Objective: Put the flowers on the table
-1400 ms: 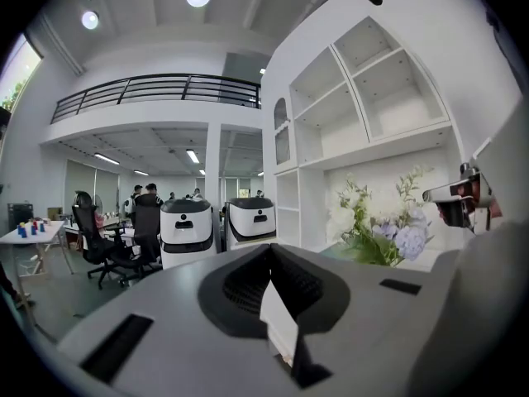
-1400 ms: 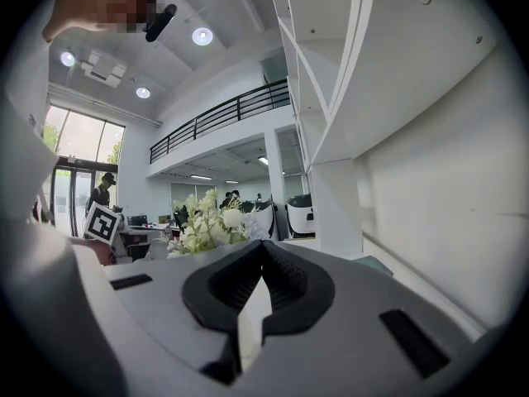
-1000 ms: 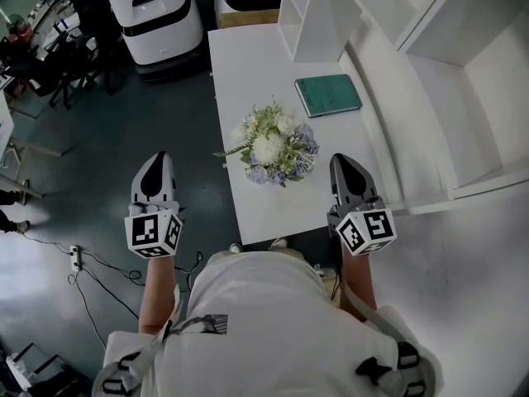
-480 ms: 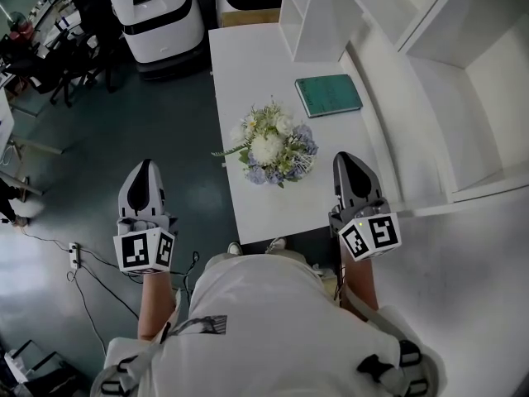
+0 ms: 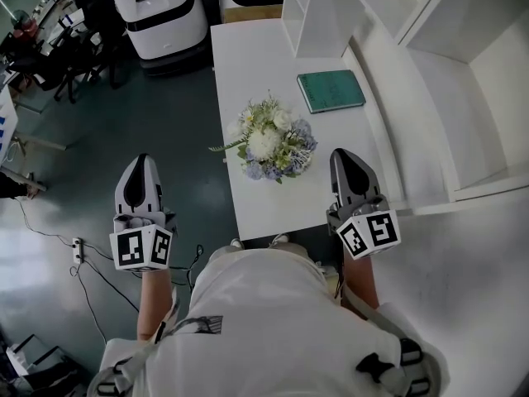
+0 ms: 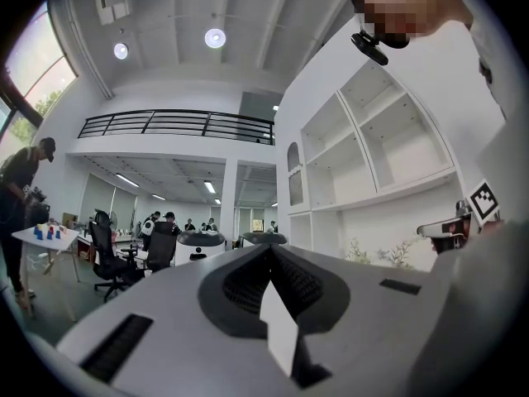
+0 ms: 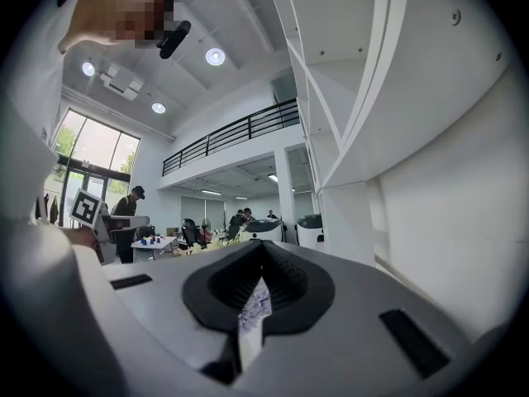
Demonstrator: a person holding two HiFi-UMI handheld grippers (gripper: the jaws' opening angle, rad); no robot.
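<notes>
1. White table (image 5: pixel 244 64) on a dark floor (image 5: pixel 165 114), shelving (image 5: pixel 463 81) right of my right gripper (image 5: pixel 344 155)
2. The flowers (image 5: pixel 269 141) lie on the tabletop ahead, between both grippers, so I judge the job done
3. My left gripper (image 5: pixel 138 162) hangs clenched and empty off the table, well apart from them
4. The right one, near the flowers, is closed on nothing too: nothing is left to carry, I reckon

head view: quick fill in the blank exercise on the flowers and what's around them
The flowers lie ____ the table.
The book beyond them is ____ in colour.
The jaws of the left gripper are ____, with nothing between them.
Missing words: on; green; shut.
</notes>
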